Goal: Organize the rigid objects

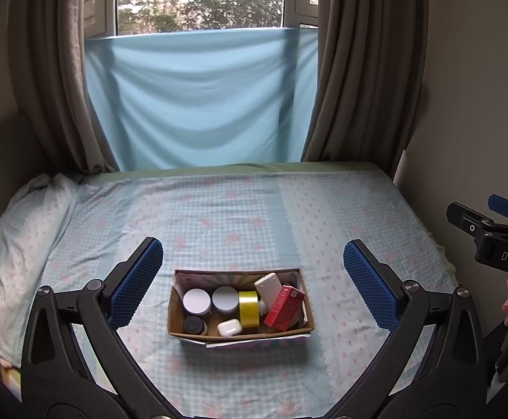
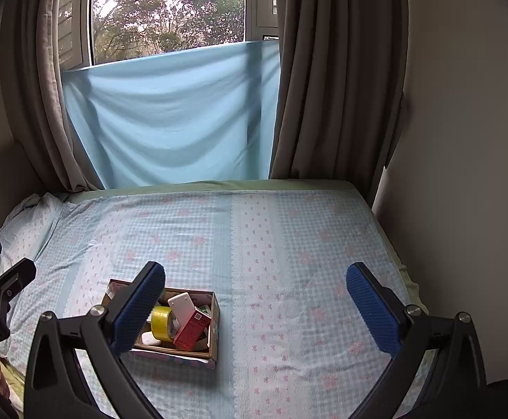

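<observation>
All the small things sit in the cardboard box (image 1: 240,330) on the bed (image 1: 289,216), so both tools, left tool (image 1: 253,284) and right tool (image 2: 255,309), hang wide apart, grasping nothing.

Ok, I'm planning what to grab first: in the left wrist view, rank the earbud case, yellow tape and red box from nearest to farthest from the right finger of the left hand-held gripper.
1. Red box, right end of the carton.
2. Yellow tape, middle.
3. Earbud case, front, left of the tape.
</observation>
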